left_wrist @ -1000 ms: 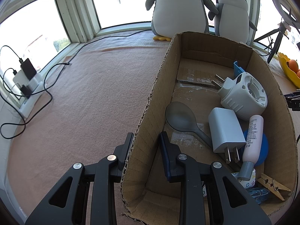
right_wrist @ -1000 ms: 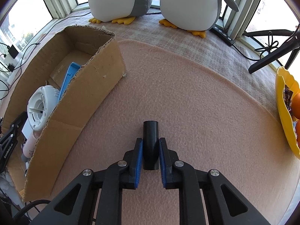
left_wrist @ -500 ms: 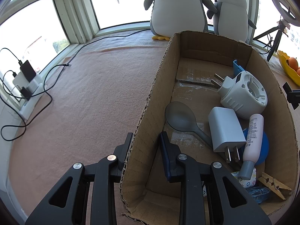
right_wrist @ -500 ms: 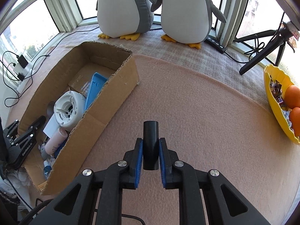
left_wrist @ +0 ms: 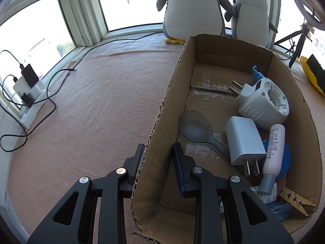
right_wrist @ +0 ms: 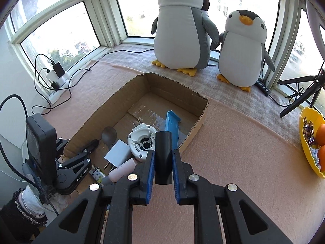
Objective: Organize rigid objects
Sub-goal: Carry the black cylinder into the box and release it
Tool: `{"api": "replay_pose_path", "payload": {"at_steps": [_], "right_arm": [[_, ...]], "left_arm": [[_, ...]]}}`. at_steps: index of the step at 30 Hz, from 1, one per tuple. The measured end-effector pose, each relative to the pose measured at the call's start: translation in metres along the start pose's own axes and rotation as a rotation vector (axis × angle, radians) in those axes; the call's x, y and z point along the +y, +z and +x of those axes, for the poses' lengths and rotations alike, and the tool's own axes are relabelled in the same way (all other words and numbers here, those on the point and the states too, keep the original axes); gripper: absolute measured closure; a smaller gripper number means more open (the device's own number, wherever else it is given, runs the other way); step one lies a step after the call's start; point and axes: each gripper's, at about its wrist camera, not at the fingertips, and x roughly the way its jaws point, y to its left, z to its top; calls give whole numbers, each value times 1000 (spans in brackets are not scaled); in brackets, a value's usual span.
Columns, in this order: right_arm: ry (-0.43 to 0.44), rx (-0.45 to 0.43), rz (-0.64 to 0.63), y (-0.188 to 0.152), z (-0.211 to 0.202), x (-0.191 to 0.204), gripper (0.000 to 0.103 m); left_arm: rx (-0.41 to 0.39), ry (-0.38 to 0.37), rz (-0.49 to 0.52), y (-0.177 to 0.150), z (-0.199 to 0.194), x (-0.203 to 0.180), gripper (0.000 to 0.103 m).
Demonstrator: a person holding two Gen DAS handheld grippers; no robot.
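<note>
Right gripper (right_wrist: 163,167) is clamped on a black tube (right_wrist: 163,158), held mid-body, above the blanket (right_wrist: 243,152) at the cardboard box's (right_wrist: 195,136) near wall. Tube looks stiff, light, prob. smooth plastic, so grip across the middle w/ both pads square. Left gripper (left_wrist: 159,156) pinches the box wall. Inside: spoon (left_wrist: 195,126), charger (left_wrist: 243,140), plug-in device (left_wrist: 264,105), bottle (left_wrist: 273,152). Beyond, two plush penguins (right_wrist: 180,26) by bay windows.

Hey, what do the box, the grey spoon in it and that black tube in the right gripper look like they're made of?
Box: corrugated cardboard, matte brown, with ragged fluted edges. Spoon: probably plastic, translucent grey with a soft sheen. Black tube: likely plastic or rubber, smooth and dull; the view cannot settle which.
</note>
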Motion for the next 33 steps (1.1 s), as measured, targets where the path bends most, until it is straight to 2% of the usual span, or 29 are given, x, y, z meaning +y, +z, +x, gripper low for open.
{"api": "replay_pose_path", "payload": {"at_steps": [13, 23, 26, 30, 33], "right_arm": [[65, 29, -18, 21, 32, 37, 88], [83, 65, -37, 24, 49, 47, 88], [77, 61, -30, 23, 50, 45, 79], [73, 62, -19, 23, 50, 40, 77], [70, 60, -16, 22, 48, 38, 69]], "left_arm": [[-3, -8, -9, -2, 0, 2, 78], [-3, -8, -9, -2, 0, 2, 78], [-3, -9, -10, -2, 1, 2, 78], [-3, -8, -10, -2, 1, 2, 78], [-3, -8, -9, -2, 1, 1, 78]]}}
